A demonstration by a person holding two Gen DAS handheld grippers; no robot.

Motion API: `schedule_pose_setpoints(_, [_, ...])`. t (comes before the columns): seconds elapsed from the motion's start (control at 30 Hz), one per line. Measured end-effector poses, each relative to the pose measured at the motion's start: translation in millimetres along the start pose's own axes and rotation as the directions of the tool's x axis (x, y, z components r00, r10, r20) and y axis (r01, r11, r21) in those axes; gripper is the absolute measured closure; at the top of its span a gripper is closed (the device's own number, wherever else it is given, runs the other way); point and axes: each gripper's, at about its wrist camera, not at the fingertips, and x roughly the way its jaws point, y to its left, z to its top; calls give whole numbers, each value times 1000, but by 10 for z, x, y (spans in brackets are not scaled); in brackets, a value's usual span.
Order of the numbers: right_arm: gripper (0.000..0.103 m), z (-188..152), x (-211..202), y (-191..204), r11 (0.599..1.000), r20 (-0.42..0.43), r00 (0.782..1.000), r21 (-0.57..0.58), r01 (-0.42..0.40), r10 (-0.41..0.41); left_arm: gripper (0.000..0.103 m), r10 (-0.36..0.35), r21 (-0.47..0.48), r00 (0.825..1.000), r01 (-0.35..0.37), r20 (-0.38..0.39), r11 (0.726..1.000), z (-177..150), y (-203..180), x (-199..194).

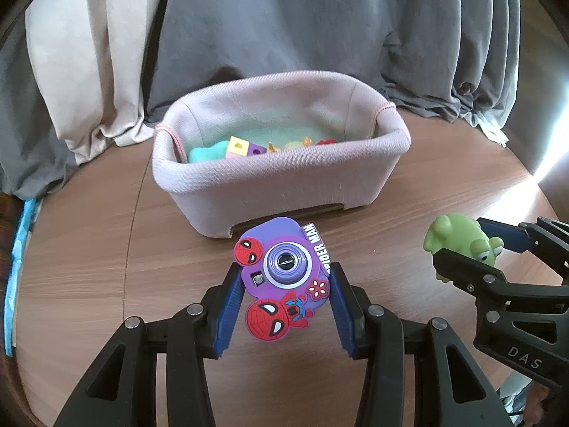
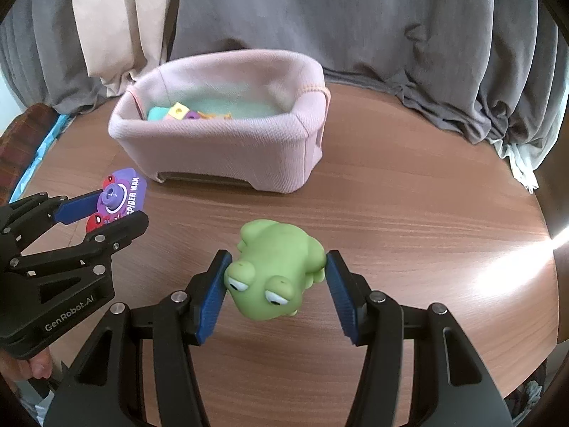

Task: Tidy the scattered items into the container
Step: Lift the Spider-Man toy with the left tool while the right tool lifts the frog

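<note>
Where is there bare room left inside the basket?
The pink basket has bare teal floor across its middle and right. Its left end is crowded with small toys. Both jaws are loaded: toy camera left, green frog right.

I count one toy camera (image 1: 284, 267) and one green frog (image 2: 277, 270) in front of one pink basket (image 1: 281, 185), two toys total.

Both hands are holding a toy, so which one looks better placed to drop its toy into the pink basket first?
Probably the left. Its purple toy camera hangs just short of the pink basket, roughly centred on its front wall. The right hand's green frog sits farther back and off to the side.
</note>
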Motion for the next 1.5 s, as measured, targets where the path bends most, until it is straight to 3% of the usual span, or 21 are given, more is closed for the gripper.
schedule_pose_setpoints(0.83, [52,152,-521,123,1000,86,996,-19,17,-15,60,11,-18,997,-10,76,1000,137,-24,-506])
schedule_pose_setpoints(1.5, [52,409,-683,142,1000,128,992,-18,22,-19,60,16,-25,995,-13,99,1000,356,41,-631])
